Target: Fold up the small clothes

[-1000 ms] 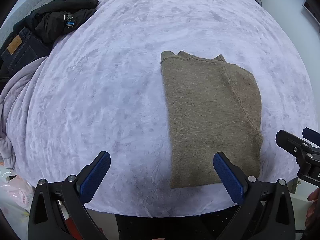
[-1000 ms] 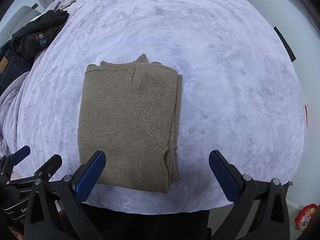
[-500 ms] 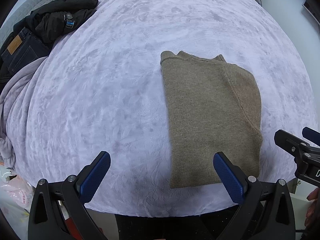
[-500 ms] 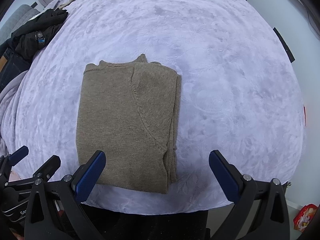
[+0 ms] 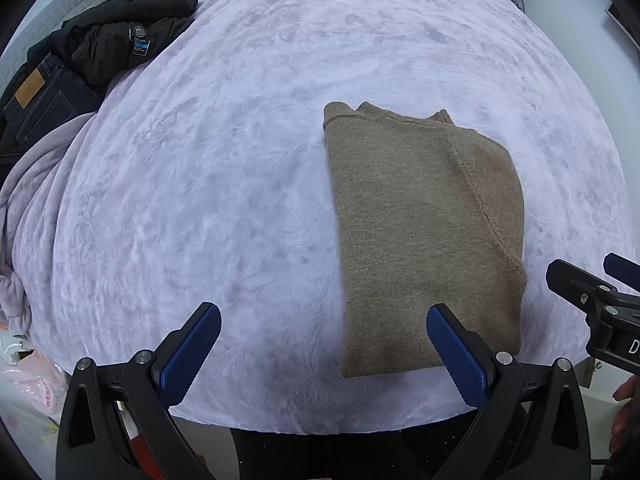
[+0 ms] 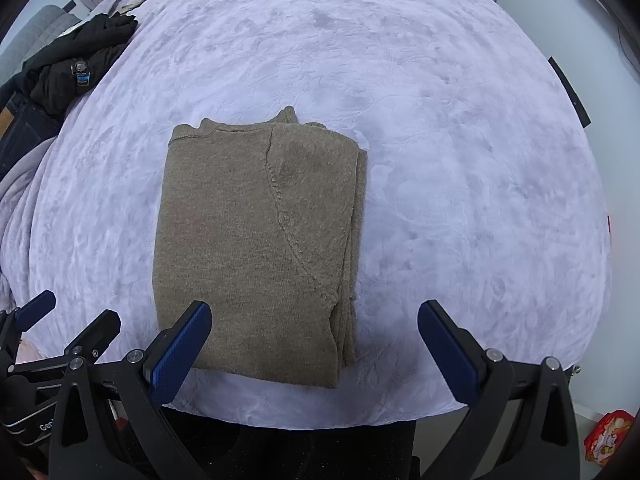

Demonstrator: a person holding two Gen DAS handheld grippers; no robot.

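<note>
— Left wrist view? 
— Left gripper (image 5: 323, 339) spread wide, holding nothing. The folded brown sweater (image 5: 424, 236) lies on the lilac blanket (image 5: 224, 184), ahead of the right-hand jaw.

— Right wrist view? 
— Right gripper (image 6: 314, 337) likewise spread; sweater ahead of its left-hand jaw. Nothing has shifted over the last second; the fold looks finished.

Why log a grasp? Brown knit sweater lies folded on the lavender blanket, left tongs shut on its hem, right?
Not quite. The brown knit sweater lies folded on the lavender blanket, but the left tongs are open, holding nothing, per the left wrist view.
</note>
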